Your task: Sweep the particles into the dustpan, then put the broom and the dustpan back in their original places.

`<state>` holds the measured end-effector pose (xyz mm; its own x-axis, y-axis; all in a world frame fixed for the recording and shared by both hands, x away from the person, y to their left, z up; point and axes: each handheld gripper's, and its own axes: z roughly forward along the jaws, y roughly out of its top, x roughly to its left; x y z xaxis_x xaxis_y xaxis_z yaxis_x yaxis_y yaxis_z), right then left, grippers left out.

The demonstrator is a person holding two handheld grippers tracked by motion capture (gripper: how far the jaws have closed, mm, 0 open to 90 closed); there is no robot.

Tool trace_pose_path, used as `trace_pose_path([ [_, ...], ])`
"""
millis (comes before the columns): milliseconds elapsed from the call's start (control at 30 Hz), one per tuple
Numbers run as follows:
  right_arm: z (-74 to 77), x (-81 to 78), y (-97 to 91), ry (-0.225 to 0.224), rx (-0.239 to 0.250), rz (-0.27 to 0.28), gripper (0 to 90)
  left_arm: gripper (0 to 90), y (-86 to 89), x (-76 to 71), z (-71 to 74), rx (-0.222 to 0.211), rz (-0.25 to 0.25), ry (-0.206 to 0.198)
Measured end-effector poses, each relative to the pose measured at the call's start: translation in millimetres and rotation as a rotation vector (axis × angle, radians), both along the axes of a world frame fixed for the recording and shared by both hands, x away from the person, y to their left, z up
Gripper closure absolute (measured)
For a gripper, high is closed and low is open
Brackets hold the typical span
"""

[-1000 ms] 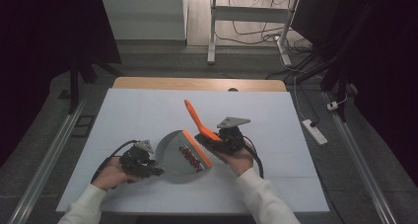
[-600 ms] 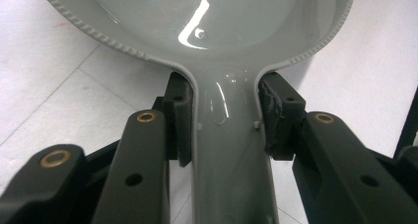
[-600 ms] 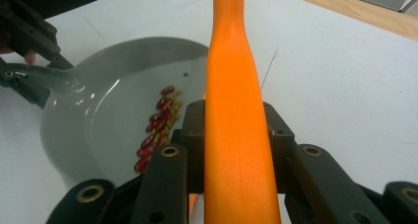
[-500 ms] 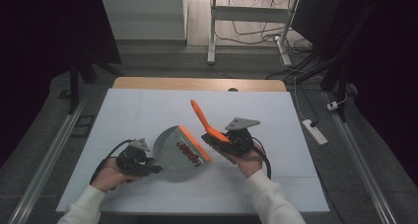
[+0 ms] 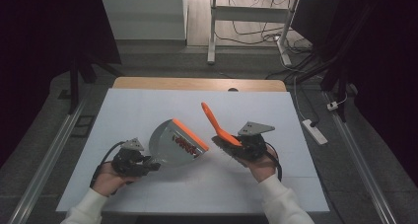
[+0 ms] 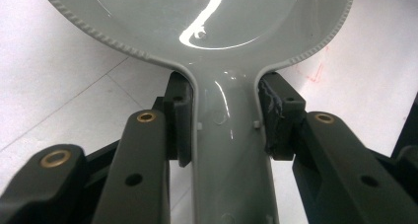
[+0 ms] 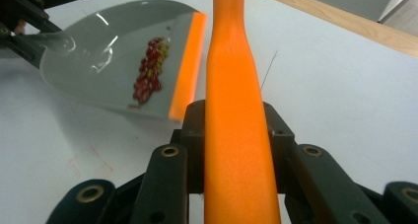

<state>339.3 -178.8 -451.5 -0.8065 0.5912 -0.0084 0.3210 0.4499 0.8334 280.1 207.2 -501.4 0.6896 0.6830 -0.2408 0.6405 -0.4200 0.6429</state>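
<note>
My left gripper (image 5: 148,166) was clamped on the handle of the grey plastic dustpan with an orange rubber lip (image 5: 178,142); in the left gripper view the two black pads pressed against both sides of the glossy grey handle (image 6: 229,150) just below the ribbed rim of the pan. The dustpan sat toward the near left part of the white worktop (image 5: 123,110), its orange lip turned toward the far right and lifted above the handle end. A small heap of red and yellowish beads (image 5: 185,144) lay inside the pan just behind the lip; in the right gripper view the same beads (image 7: 150,71) showed as a narrow band running along the orange strip.

My right gripper (image 5: 235,148) was closed on the orange plastic handle of a small brush (image 5: 213,120), which rose up and away toward the far edge of the worktop. In the right gripper view the handle (image 7: 235,130) stood squeezed between the two black pads. The brush was just beside the dustpan's lip, on its right, not touching it.

I could read no brand, label or writing on the dustpan, the brush or the worktop.
</note>
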Motion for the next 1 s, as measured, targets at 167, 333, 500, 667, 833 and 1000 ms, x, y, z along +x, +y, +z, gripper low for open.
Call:
trace_pose_path([
  [167, 0.0, -6.0, -16.2, -0.003, -0.004, -0.023, 70.2, 61.9, -1.3, -4.0, -0.3, -0.013, 0.035, -0.004],
  [333, -0.5, -11.0, -32.3, -0.002, 0.003, -0.038, 70.2, 61.9, 0.9, -6.8, -1.4, -0.029, 0.073, -0.001],
  [500, -2.0, -15.4, -41.6, 0.003, 0.002, -0.035, 70.3, 61.9, 4.8, -8.7, -2.3, -0.046, 0.1, 0.003],
  [667, -2.7, -17.5, -46.8, 0.005, 0.005, -0.033, 70.2, 61.9, 6.7, -10.5, -4.2, -0.037, 0.122, 0.008],
  [833, -5.7, -18.4, -50.8, 0.013, 0.0, -0.028, 70.3, 61.9, 6.1, -11.7, -3.6, -0.049, 0.142, 0.005],
  [1000, -6.7, -19.4, -54.8, 0.026, 0.005, -0.04, 70.2, 61.9, 6.9, -14.4, -4.2, -0.047, 0.166, 0.003],
])
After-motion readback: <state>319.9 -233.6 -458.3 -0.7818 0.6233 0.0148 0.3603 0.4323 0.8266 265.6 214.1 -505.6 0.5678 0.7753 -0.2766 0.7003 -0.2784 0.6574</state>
